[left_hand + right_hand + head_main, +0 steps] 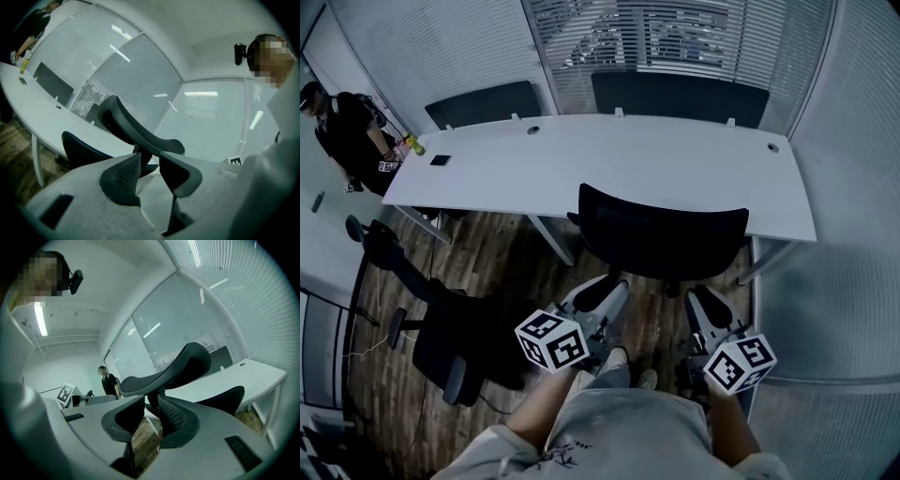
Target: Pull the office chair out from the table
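Black and broad-backed, the office chair [661,239] stands at the near edge of the long white tabletop [609,159]. Its curved backrest faces the person, and its seat is hidden below the backrest, apparently partly under the tabletop. The left gripper [605,292] and right gripper [705,305] hang low just behind the backrest, one toward each side, near it but apart from it. Each gripper view shows its jaws parted with nothing between the pads, so both are released.

The chair looks close to the tabletop, so the pull seems unfinished. This could be a reach-in or a let-go; the pictures cannot say which. The next move calls for both grippers to clamp the backrest's thin upper rim evenly, then draw straight back over the wood-plank floor [487,262], clear of the second black chair [441,328] at the left. The base and wheels are out of sight
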Demonstrator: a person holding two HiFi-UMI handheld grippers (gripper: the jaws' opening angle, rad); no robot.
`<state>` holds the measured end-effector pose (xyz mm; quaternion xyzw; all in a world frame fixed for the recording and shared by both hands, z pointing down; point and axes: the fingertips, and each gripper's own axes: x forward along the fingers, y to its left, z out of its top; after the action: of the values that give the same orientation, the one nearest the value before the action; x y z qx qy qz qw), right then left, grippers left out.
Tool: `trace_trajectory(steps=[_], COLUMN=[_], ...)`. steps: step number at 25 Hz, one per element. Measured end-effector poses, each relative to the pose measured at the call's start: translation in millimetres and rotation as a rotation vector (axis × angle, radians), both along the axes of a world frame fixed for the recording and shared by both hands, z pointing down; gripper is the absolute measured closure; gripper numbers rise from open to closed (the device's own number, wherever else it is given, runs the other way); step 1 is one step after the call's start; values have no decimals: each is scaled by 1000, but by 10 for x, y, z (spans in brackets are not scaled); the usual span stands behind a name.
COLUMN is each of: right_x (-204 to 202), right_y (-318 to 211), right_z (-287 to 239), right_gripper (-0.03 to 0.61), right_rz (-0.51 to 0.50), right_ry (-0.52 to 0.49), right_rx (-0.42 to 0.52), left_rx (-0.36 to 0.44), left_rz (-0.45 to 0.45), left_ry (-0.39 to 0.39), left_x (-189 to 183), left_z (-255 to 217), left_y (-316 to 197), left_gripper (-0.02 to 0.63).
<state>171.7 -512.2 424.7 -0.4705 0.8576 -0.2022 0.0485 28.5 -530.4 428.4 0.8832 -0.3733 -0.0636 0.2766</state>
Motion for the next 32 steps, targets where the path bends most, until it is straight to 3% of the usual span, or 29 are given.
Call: trace_trajectory(steps=[7,22,32], right_x=[-77,-88,-9], right_y=[-118,-285,-403], right_z=[-55,-127,-180], right_gripper=[457,419,411], right_rz=[5,22,56], right_ry=[-74,-143,-277], right_rx=[-11,-23,-70], left_rx=[-6,-18,-33], left_rz=[23,33,49], left_ry=[69,156,185], left_x=[-84,-113,-63], left_z=[-79,-155,-167], left_y=[-173,-456,-530], left_gripper=[431,426,423])
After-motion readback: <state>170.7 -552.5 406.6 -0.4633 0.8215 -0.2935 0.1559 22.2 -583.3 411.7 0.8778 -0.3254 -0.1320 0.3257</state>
